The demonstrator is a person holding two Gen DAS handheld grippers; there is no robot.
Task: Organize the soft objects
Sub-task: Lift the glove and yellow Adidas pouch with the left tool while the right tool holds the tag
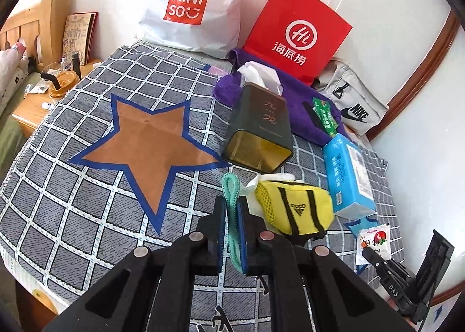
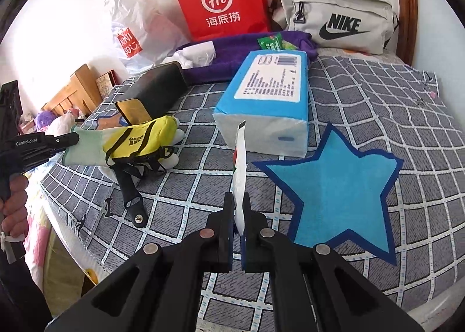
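While both claws are occupied, neither load has reached a resting place. The left claw (image 1: pixel 231 217) is clamped shut on the mint-green cuff (image 1: pixel 231 201) of a sock; the right wrist view shows that cuff stretched taut from its tips toward the yellow Adidas sock (image 2: pixel 145 135), which lies just ahead and to the right of it on the checked bedspread (image 1: pixel 87 201). A black strap (image 2: pixel 129 189) trails from under the sock. The right claw (image 2: pixel 238 208) is closed on a thin white sachet (image 2: pixel 239 175), held edge-up between its pads.

Ahead-left of the left claw lies the brown star (image 1: pixel 151 140); just right of the right claw lies the blue star (image 2: pixel 334 186). A blue tissue pack (image 2: pixel 270 105) sits beyond the right claw, and a dark tin (image 1: pixel 258 125) beyond the left.

Risks, as judged:
- The cuff grip is narrow and on stretchy knit, so a quick pull may slip it free.
- The strap or the white item under the sock may drag along, since they appear tangled together.
- The sachet is held by one edge and could pivot or drop if swung.
- Which star suits soft goods cannot be told, so a mis-sort is possible.
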